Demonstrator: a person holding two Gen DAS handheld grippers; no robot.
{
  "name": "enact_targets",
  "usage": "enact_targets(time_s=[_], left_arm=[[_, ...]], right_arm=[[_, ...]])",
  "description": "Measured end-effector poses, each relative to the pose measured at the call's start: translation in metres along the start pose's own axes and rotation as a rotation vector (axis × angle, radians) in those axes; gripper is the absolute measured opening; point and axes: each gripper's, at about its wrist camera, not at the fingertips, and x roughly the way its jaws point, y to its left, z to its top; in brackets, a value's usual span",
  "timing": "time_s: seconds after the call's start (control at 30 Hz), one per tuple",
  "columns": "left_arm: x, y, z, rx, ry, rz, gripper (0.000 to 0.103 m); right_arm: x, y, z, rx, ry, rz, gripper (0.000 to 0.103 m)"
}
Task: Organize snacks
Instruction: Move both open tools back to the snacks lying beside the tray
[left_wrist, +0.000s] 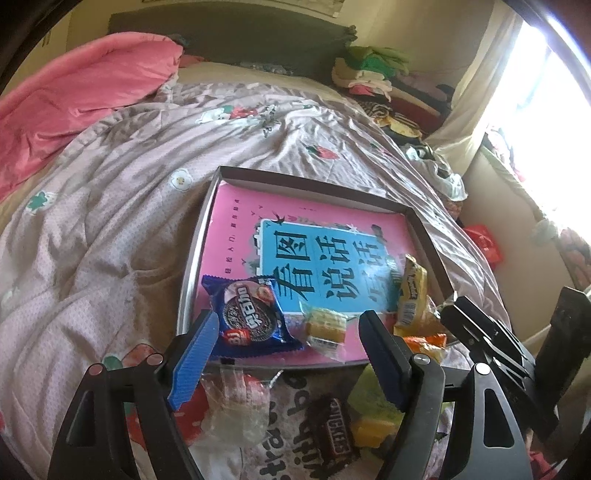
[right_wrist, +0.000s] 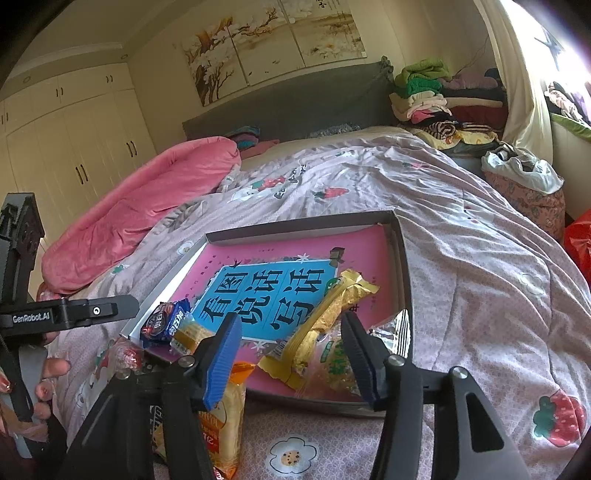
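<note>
Snack sorting, mid-step: right claw (right_wrist: 291, 354) released astride gold wafer pack (right_wrist: 325, 317) in box (right_wrist: 295, 230); left claw (left_wrist: 288, 354) released, empty. Next: prob. fetch Snickers bar (left_wrist: 332, 432) off bed.

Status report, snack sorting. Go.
Left gripper open, empty, over the tray's near edge. Right gripper open around the gold wafer pack, pads clear of it. Four snacks in the tray; chocolate bar on the bed. Nothing blocking.

Ahead of me: pink quilt (left_wrist: 66, 99) bunched on bed's far side, strawberry-print bedspread (right_wrist: 461, 266) under everything. Folded clothes pile (right_wrist: 424, 96) by grey headboard (right_wrist: 295, 107). Blossom painting (right_wrist: 273, 40) above, white wardrobe (right_wrist: 74, 140) beyond.
</note>
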Motion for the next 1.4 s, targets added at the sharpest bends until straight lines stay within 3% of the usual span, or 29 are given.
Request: enact_targets(time_s=[0.37,1.4], left_arm=[[-0.009,-0.006,-0.008,0.019,0.002,-0.027,0.079],[-0.023,-0.024,-0.035,0.084,0.026,-0.089,0.079]], right_arm=[[-0.004,0.0,0.0,-0.003,-0.01,-0.003,0.063],[-0.031,0.008,-0.001,0.001,-0.025,-0.02,0.067]])
